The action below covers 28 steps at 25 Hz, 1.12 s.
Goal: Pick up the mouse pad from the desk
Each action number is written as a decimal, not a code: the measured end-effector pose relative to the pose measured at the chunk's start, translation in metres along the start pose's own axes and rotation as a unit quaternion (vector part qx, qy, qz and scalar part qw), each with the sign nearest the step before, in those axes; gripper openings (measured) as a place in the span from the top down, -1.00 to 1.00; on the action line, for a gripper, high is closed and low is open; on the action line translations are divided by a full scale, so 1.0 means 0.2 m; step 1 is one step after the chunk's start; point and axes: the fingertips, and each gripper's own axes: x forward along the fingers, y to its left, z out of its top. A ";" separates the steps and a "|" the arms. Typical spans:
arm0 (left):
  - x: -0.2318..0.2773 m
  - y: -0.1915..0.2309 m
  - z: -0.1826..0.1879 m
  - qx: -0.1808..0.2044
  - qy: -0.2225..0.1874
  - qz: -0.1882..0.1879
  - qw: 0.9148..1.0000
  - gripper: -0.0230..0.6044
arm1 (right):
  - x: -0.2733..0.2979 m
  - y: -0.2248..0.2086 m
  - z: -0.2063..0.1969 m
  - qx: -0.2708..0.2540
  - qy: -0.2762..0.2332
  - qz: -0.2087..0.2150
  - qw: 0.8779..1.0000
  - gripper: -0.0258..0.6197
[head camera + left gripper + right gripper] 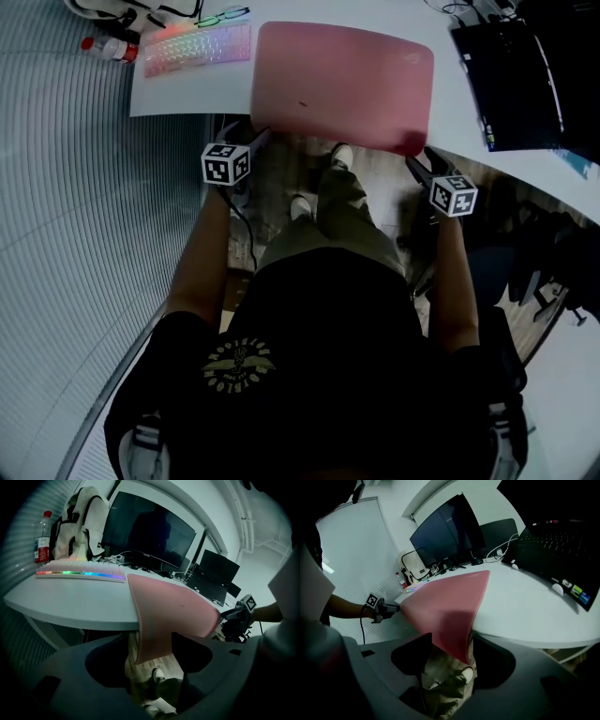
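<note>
A pink mouse pad (342, 84) lies on the white desk (187, 94), and its near edge hangs over the desk's front. My left gripper (261, 139) is at the pad's near left corner, my right gripper (419, 161) at the near right corner. In the left gripper view the drooping corner (152, 634) hangs between the jaws of the left gripper (150, 645), which stand wide apart without pressing it. In the right gripper view the other corner (454, 630) hangs the same way inside the open right gripper (452, 644).
A backlit keyboard (197, 47), a bottle (108, 47) and glasses (223, 15) lie at the desk's far left. A black laptop (511, 84) sits at the right. A monitor (150, 536) and a backpack (86, 522) stand behind. The person's legs and shoes (328, 187) are below the pad.
</note>
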 end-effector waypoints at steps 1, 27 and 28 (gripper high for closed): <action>0.03 0.00 -0.01 -0.003 0.004 0.000 1.000 0.03 | 0.02 -0.01 -0.01 0.003 0.006 0.002 1.000 0.13; -0.26 -0.25 0.41 0.047 -0.080 -0.053 0.994 0.86 | -0.21 0.19 0.39 0.005 -0.120 0.006 0.993 0.87; -0.30 -0.26 0.46 0.052 -0.089 -0.053 0.993 0.85 | -0.25 0.21 0.44 0.001 -0.132 0.007 0.991 0.87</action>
